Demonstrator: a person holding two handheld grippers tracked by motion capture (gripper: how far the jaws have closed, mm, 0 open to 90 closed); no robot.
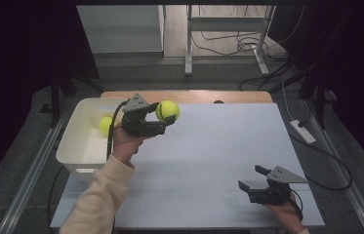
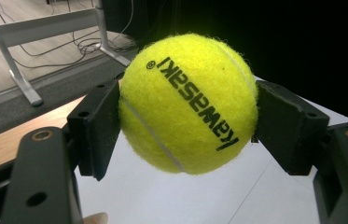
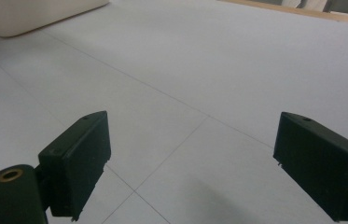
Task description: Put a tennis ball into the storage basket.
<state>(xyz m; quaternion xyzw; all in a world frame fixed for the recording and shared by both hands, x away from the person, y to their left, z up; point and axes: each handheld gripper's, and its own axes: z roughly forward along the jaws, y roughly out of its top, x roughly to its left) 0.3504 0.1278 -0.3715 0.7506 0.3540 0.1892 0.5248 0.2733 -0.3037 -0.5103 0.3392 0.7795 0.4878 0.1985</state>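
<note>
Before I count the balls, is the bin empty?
Not empty. The high view shows one yellow ball lying inside the white bin; a second ball is outside it, clamped in the left hand-held gripper.

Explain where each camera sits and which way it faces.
High view: above the table, looking forward and down; forearm, both hands.
Left gripper view: on the left gripper, facing its clamped fuzzy yellow tennis ball.
Right gripper view: on the open right gripper, facing the bare tabletop.
Shared: ball, white plastic bin.
</note>
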